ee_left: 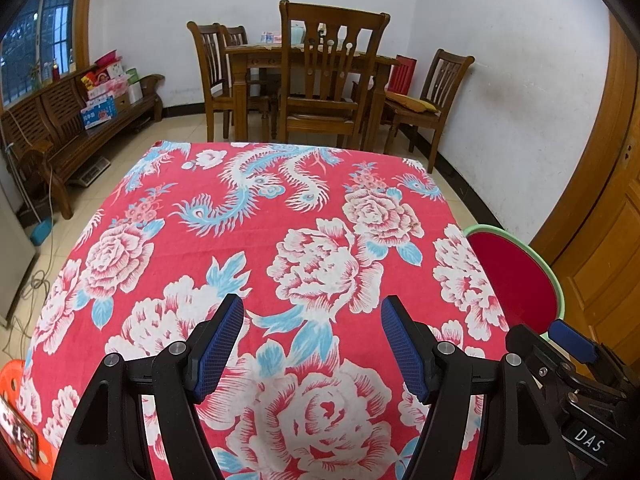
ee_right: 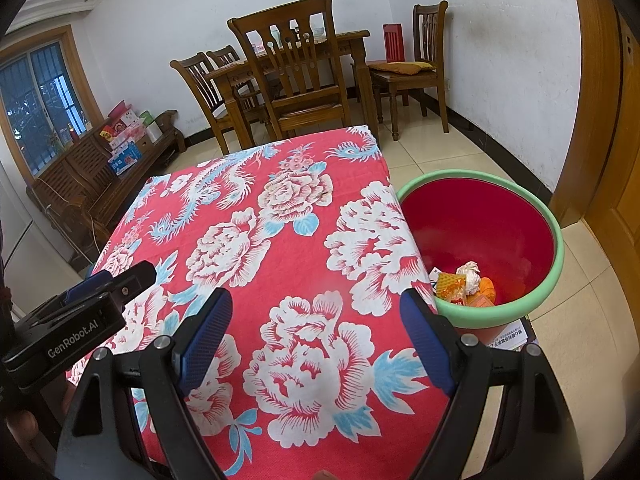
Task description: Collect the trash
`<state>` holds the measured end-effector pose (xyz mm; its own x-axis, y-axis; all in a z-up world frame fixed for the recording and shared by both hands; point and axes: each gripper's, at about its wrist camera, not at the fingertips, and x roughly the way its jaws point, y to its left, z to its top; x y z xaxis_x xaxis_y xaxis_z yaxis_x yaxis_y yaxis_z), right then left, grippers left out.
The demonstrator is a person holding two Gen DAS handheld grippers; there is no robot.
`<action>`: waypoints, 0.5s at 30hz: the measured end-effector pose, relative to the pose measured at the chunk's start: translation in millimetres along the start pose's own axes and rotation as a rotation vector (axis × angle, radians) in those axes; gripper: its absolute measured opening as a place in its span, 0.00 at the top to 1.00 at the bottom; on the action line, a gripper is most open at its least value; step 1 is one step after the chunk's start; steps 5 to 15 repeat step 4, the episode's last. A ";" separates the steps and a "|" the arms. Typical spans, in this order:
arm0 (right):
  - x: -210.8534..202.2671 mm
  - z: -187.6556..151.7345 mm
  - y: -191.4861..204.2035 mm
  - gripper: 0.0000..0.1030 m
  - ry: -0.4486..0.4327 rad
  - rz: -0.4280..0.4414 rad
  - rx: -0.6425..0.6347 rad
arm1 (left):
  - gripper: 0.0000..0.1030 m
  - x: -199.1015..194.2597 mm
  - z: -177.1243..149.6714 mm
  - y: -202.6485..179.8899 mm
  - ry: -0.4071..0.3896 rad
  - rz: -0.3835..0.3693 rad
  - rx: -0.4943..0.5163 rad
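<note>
Both grippers hang empty over a bare flowered tablecloth, the trash lying in the bin to the right.

The left gripper (ee_left: 312,344) and right gripper (ee_right: 316,340) are angled down at the near part of the tablecloth (ee_left: 256,216), jaws spread with nothing between them, probably because no trash shows on the cloth. The bin (ee_right: 520,312), red inside with a green rim, stands on the floor just beside the table's right edge, handy for drops. At its bottom lie crumpled white paper (ee_right: 470,274), a yellow wrapper (ee_right: 450,286) and orange scraps.
</note>
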<state>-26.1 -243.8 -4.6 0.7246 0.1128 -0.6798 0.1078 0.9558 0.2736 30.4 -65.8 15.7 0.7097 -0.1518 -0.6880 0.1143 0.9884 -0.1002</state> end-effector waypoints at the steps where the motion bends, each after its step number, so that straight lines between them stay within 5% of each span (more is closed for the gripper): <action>1: -0.6 0.2 -0.1 0.18 0.000 0.000 0.000 | 0.30 0.2 0.2 -0.6 0.000 0.000 0.000; 15: -0.3 -0.4 0.0 0.18 0.000 0.000 -0.001 | 0.30 0.9 -0.6 -1.0 0.003 0.001 0.000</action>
